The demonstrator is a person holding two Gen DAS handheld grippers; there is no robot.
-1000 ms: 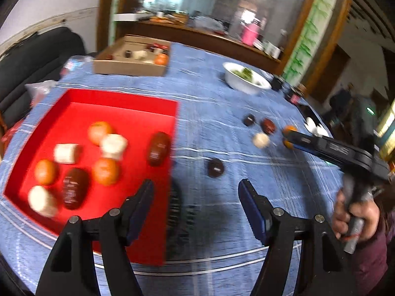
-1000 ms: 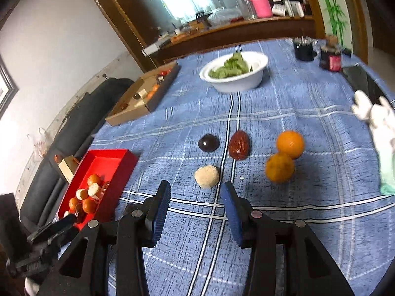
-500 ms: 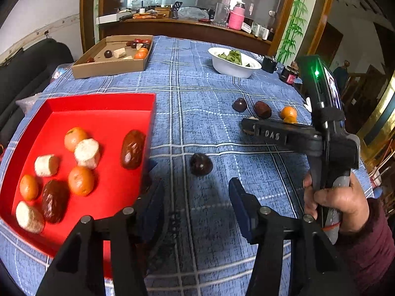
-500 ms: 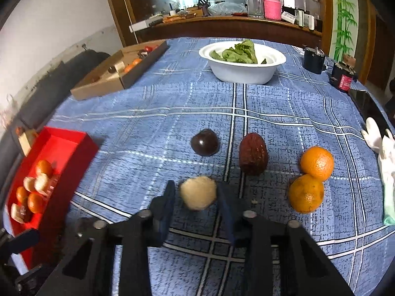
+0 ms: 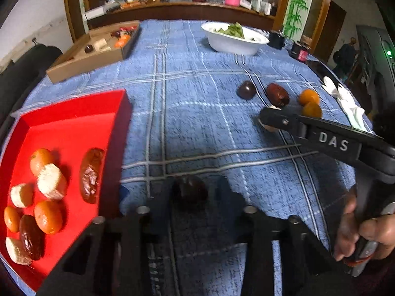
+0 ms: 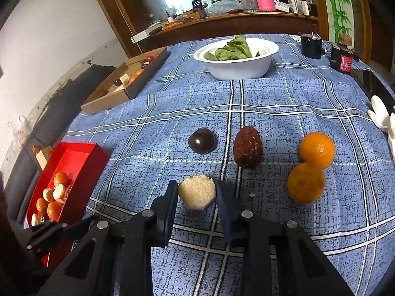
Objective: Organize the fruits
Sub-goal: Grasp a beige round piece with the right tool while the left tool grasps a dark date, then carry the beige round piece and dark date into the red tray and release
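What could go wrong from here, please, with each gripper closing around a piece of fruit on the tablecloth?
1. The pale crumbly piece between the right gripper fingers already shows a crumb beside it; a firm squeeze may break it.
2. The dark round fruit in the left gripper looks smooth and may slip or roll.
3. It sits close to the red tray wall, which the left gripper could clip.

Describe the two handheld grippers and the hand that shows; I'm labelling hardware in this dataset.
Both are black. The right gripper has dark blue finger pads, silver pivot bolts and cut-out slots in its arms. Seen from the left wrist view, its arm bears white raised letters "DAS". The left gripper looks alike, blurred and shadowed. The right hand is bare with a maroon sleeve. No cables are visible.
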